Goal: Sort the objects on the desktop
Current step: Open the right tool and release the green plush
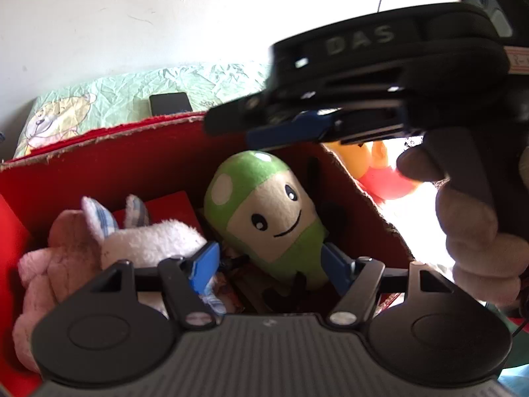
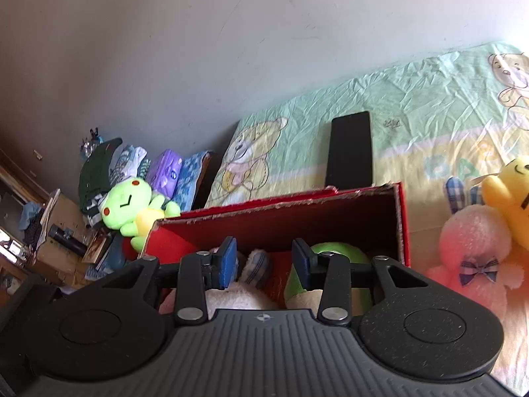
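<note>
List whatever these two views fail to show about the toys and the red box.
- Left wrist: the yellow toy beyond the red box is hidden by the right gripper and glare.
- Left wrist: the box floor, under the green mushroom plush and white bunny.
- Right wrist: the box contents, blocked by the gripper's fingers.

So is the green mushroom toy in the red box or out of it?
In. The green mushroom plush lies inside the red box, its walls around it, beside a white bunny plush.
</note>
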A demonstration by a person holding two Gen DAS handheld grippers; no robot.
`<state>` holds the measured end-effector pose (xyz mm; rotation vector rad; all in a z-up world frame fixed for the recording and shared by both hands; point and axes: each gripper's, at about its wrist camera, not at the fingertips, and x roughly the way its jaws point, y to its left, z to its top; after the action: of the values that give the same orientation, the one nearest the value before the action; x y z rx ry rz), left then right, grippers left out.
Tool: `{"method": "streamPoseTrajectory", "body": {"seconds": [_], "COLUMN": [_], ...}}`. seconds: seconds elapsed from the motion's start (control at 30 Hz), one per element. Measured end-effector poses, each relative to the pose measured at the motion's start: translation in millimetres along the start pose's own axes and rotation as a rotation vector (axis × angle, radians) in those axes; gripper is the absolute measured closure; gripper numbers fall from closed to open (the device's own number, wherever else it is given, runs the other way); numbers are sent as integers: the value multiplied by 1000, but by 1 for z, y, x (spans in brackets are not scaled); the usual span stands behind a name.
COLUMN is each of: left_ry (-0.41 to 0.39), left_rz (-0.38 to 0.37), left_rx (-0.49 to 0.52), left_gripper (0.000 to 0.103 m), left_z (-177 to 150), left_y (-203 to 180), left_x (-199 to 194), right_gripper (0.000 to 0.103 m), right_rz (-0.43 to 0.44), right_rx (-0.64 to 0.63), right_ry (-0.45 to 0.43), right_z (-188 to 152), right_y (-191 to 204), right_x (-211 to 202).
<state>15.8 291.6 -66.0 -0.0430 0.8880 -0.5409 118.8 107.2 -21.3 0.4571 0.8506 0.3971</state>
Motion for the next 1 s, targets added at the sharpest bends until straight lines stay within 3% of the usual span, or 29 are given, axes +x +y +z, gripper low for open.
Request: {"method": "streamPoseTrajectory", "body": {"seconds": [0.07, 0.17, 0.23, 0.4, 0.5, 0.6, 0.83, 1.0], "left_ry": [4, 8, 7, 12, 15, 23, 36, 40], "left_rz": [1, 8, 5, 23, 31, 44, 103, 160], "left_rx": [4, 11, 4, -4, -6, -1, -1, -1], "left_gripper": [31, 31, 31, 30, 29, 29, 29, 29], "left_z": [1, 1, 2, 7, 9, 12, 17, 18], "left_y": [-2, -5, -6, -8, -11, -15, -22, -27], "left_x": [2, 3, 2, 5, 7, 8, 7, 4], "right_gripper": [62, 74, 83, 87, 95, 93, 74, 72], "right_rz": [-4, -22, -52, -91, -82, -60, -36, -48], "right_rx": [7, 29, 20, 25, 55, 73, 98, 105], "right_ry": [42, 72, 76, 65, 68, 61, -7, -20], "right_z": [-1, -2, -2, -3, -3, -5, -6, -10], "right_y": [-2, -8, -8, -13, -21, -21, -23, -25], "right_x": [11, 16, 14, 5, 8, 4, -18, -29]}}
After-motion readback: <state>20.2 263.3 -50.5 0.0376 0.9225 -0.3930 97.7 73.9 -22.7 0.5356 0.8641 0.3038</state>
